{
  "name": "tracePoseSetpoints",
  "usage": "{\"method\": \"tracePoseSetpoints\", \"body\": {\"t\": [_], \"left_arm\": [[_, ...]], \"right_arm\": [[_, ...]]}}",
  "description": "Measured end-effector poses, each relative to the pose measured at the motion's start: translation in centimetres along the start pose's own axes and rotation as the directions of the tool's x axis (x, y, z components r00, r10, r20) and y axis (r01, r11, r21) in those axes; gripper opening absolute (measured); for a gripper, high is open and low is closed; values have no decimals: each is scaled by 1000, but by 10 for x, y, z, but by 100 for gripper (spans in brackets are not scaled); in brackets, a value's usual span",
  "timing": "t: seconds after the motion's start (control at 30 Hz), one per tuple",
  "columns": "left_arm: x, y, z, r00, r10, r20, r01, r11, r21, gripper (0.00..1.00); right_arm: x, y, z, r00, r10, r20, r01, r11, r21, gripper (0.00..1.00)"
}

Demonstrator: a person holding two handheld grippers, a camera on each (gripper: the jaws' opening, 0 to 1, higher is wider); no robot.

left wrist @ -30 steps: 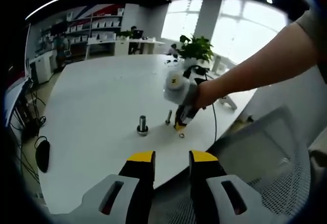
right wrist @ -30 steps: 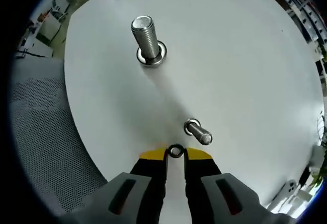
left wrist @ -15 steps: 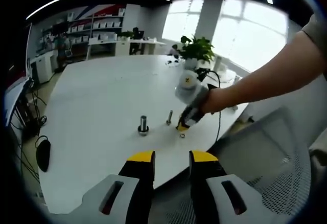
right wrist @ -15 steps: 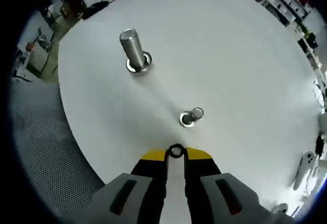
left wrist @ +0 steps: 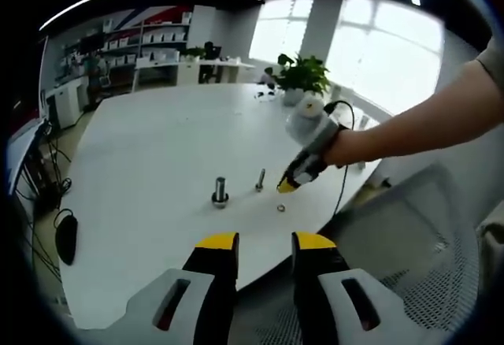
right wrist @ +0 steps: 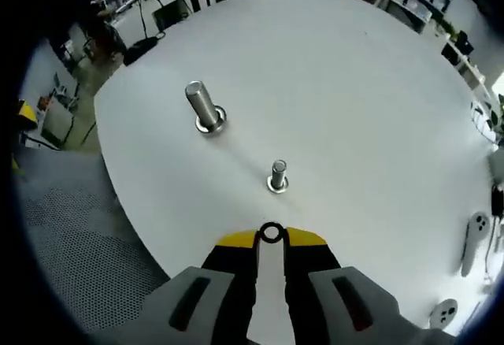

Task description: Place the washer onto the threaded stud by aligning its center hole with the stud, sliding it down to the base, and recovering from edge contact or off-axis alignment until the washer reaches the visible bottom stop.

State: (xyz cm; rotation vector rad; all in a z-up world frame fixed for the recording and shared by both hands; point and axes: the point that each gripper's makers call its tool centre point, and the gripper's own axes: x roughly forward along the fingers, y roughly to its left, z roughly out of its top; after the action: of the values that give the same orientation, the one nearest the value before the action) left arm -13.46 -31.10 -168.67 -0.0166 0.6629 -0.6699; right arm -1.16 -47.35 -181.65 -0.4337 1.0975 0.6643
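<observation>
Washer (right wrist: 271, 233), a small dark metal ring with a round centre hole, sits pinched between the yellow tips of our right gripper (right wrist: 271, 236), whose jaws are clenched on its edge; we hold it above the near part of the white round surface (right wrist: 378, 124), short of both studs. In the right gripper view the smaller threaded stud (right wrist: 277, 176) stands upright on its shiny base ahead of the washer, and the larger threaded stud (right wrist: 201, 107), thick bright steel with a ring-shaped foot, stands further off to the left. We can read no brand or writing anywhere. In the left gripper view our left gripper (left wrist: 264, 242) hangs off the surface's edge with its yellow-tipped black jaws apart and nothing between them. There the right gripper (left wrist: 288, 185), held in a hand (left wrist: 340, 146), hovers just beside the smaller stud (left wrist: 260, 180), and a small ring-like speck (left wrist: 279, 209) lies on the surface below it; we cannot tell what that speck is. A potted plant (left wrist: 301, 76) stands at the far edge.
</observation>
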Motion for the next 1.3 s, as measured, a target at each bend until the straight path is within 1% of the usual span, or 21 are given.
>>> {"method": "tracePoseSetpoints", "body": {"t": [0.07,0.1,0.27,0.37,0.43,0.53,0.57,0.6,0.63,0.7,0.73,0.8,0.9,1.0,1.07,1.13,1.23,1.3], "left_arm": [[0,0,1,1000,0,2,0,1000,2,24],[0,0,1,1000,1,3,-1,1000,1,24],[-1,1,0,1000,8,4,-8,1000,-3,24],[0,2,0,1000,8,3,-8,1000,-2,24],[0,1,0,1000,7,-1,-7,1000,-3,24],[0,1,0,1000,7,2,-7,1000,2,24],[0,1,1,1000,9,3,-9,1000,3,24],[0,2,1,1000,10,4,-10,1000,1,24],[0,2,1,1000,10,6,-10,1000,-1,24],[-1,2,2,1000,11,11,-11,1000,-1,24],[-1,1,2,1000,10,10,-10,1000,-1,24],[-1,1,1,1000,9,8,-9,1000,1,24],[-1,1,1,1000,8,8,-8,1000,0,24],[-1,2,2,1000,9,12,-9,1000,-1,24],[-1,2,2,1000,9,13,-9,1000,-1,24],[-2,1,2,1000,9,15,-9,1000,1,24],[-1,2,2,1000,8,13,-8,1000,0,24],[-1,2,3,1000,7,15,-7,1000,2,24]], "right_arm": [[-3,-3,8,1000,-6,28,6,1000,4,13],[-5,-7,16,998,-18,61,17,1000,19,13],[-11,-14,29,994,-42,105,39,999,24,13],[-16,-15,36,985,-52,163,37,995,94,13],[-19,-13,38,983,-54,175,42,997,72,14],[-25,-12,46,976,-85,199,94,995,-37,14],[-26,-10,49,974,-81,213,94,994,-53,14],[-26,-5,51,975,-65,212,83,994,-76,14],[-25,-3,50,980,-58,192,77,992,-95,14],[-23,0,52,983,-59,177,88,983,-159,14],[-22,1,52,983,-59,172,89,982,-168,14],[-19,-2,52,984,-64,169,91,984,-154,14],[-17,-7,50,986,-69,155,86,991,-106,14],[-15,-8,48,987,-68,144,85,990,-113,14],[-12,-6,45,990,-60,125,74,990,-116,14],[-11,-5,45,991,-63,122,80,987,-139,14],[-12,-5,46,989,-73,127,91,986,-139,14],[-9,-7,45,990,-73,120,89,987,-135,14]]}}
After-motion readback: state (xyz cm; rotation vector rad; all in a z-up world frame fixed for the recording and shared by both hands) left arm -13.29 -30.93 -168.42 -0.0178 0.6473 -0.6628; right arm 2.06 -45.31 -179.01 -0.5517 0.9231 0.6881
